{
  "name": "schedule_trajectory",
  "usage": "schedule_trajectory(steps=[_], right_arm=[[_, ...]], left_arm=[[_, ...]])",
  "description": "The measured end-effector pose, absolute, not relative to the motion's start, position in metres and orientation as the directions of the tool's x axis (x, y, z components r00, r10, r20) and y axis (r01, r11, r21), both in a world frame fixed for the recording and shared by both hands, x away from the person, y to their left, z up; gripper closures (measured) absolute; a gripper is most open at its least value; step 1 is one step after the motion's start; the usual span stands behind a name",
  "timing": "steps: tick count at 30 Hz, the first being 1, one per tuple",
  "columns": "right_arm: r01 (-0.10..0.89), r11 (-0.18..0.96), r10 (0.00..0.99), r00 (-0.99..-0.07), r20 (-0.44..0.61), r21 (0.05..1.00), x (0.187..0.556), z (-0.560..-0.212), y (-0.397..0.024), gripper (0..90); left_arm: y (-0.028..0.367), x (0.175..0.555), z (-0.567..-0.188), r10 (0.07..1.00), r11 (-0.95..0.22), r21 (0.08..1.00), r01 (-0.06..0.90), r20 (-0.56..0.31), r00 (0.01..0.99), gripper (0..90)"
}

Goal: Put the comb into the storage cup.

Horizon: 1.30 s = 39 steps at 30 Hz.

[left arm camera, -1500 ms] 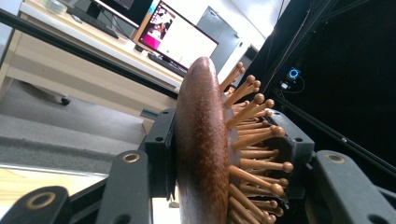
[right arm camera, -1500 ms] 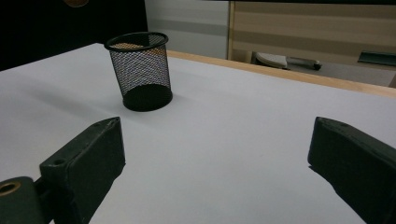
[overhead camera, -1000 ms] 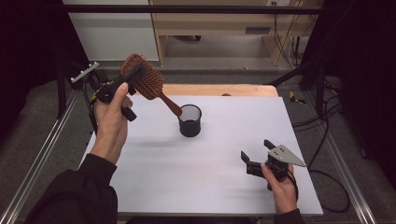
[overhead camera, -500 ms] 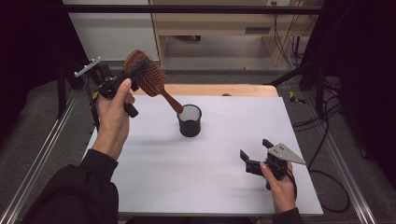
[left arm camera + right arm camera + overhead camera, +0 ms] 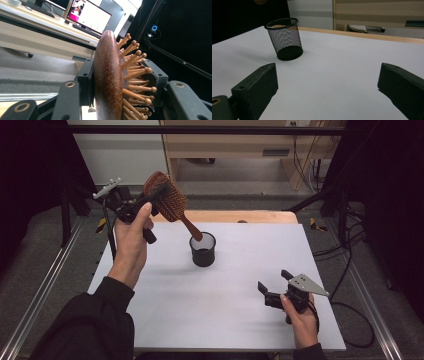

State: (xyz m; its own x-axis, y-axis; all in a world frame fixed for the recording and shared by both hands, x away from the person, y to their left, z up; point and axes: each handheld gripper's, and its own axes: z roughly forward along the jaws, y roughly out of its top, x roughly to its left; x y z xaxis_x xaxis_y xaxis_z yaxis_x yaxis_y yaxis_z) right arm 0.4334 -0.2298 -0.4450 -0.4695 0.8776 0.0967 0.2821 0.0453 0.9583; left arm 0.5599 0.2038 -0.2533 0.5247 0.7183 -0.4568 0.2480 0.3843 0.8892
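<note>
Up and to the left of the one mesh cup [image 5: 203, 250], my left gripper [image 5: 150, 202] is clamped on the head of the single hairbrush [image 5: 167, 200], one jaw against its smooth wooden back and the other in among the bristles, and the brush slants down so its handle tip hangs at the cup's rim. The cup stands upright on the white table [image 5: 235, 320]. Right of the cup and nearer me, my right gripper [image 5: 275, 290] rests low with both jaws spread wide, holding nothing.
</note>
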Motion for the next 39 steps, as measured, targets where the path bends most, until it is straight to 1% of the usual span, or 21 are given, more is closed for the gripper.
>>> schedule_trajectory(steps=[5, 7, 10, 14, 17, 21, 28, 35, 39], right_arm=[[0.281, 0.043, 0.881, -0.463, 0.097, 0.959, 0.432, -0.444, -0.230, 3.6], [0.278, 0.038, 0.879, -0.466, 0.100, 0.960, 0.430, -0.443, -0.231, 3.6], [0.273, 0.061, 0.874, -0.480, 0.081, 0.960, 0.432, -0.444, -0.230, 3.5], [0.279, 0.054, 0.872, -0.481, 0.091, 0.959, 0.435, -0.444, -0.229, 3.5], [0.277, 0.051, 0.871, -0.483, 0.093, 0.960, 0.434, -0.443, -0.230, 3.6], [0.266, 0.058, 0.867, -0.491, 0.083, 0.962, 0.434, -0.442, -0.229, 3.6], [0.265, 0.054, 0.863, -0.497, 0.088, 0.963, 0.434, -0.442, -0.230, 3.7], [0.263, 0.058, 0.860, -0.503, 0.086, 0.963, 0.433, -0.441, -0.229, 3.7], [0.265, 0.056, 0.860, -0.503, 0.088, 0.963, 0.434, -0.442, -0.229, 3.7]], left_arm=[[0.200, 0.556, -0.250, 0.727, 0.381, 0.889, 0.253, -0.457, 0.512, 50.9], [0.199, 0.552, -0.246, 0.733, 0.373, 0.894, 0.248, -0.448, 0.512, 50.8], [0.198, 0.548, -0.241, 0.741, 0.356, 0.903, 0.240, -0.429, 0.516, 50.9], [0.200, 0.548, -0.237, 0.737, 0.370, 0.903, 0.221, -0.430, 0.521, 50.8], [0.198, 0.551, -0.238, 0.733, 0.385, 0.896, 0.220, -0.442, 0.518, 50.8], [0.188, 0.557, -0.244, 0.730, 0.376, 0.896, 0.235, -0.443, 0.521, 50.8], [0.166, 0.567, -0.255, 0.734, 0.333, 0.909, 0.252, -0.417, 0.537, 50.8], [0.159, 0.582, -0.264, 0.748, 0.317, 0.914, 0.253, -0.405, 0.526, 50.8], [0.156, 0.590, -0.270, 0.760, 0.296, 0.924, 0.241, -0.381, 0.526, 50.8]])
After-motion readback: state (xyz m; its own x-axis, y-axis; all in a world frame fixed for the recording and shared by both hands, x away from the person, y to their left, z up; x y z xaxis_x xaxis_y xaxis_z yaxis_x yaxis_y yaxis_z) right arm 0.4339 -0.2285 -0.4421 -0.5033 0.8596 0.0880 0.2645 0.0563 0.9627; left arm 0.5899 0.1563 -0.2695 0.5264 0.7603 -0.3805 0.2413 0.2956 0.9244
